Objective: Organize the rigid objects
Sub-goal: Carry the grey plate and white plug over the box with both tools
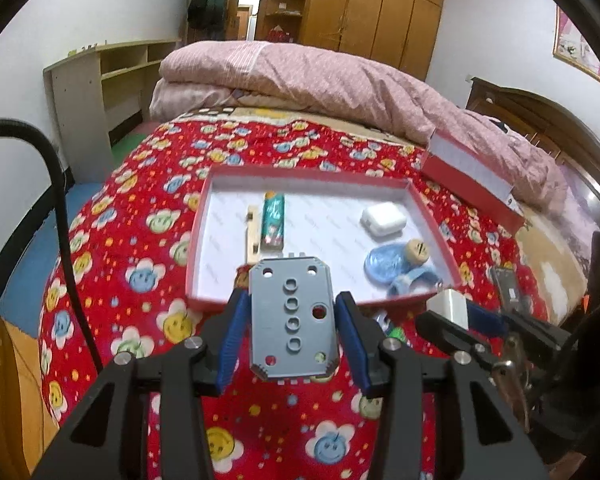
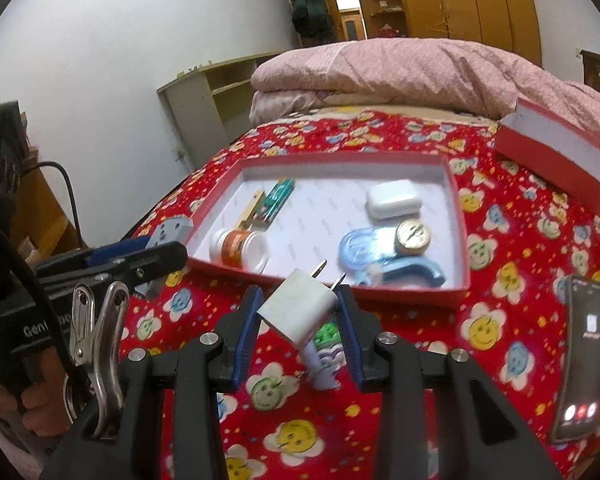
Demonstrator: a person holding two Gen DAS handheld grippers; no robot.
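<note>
**Two grippers, each with an object, above the bed**

The left gripper (image 1: 290,316) has its blue pads closed on a grey plate with holes (image 1: 290,320), held flat above the red flowered bedspread (image 1: 140,240), just before the near wall of the red tray (image 1: 204,216). The right gripper (image 2: 298,316) pinches a white plug adapter (image 2: 298,310), tilted, its two prongs toward the tray. Inside the tray lie a green tube (image 2: 278,196) beside a wooden piece (image 2: 250,210), a white case (image 2: 392,198), a blue plastic item (image 2: 364,252), a round gold-topped thing (image 2: 412,236) and a small orange jar (image 2: 240,246). A phone (image 2: 584,356) lies on the bedspread to the right, its screen lit.
</note>
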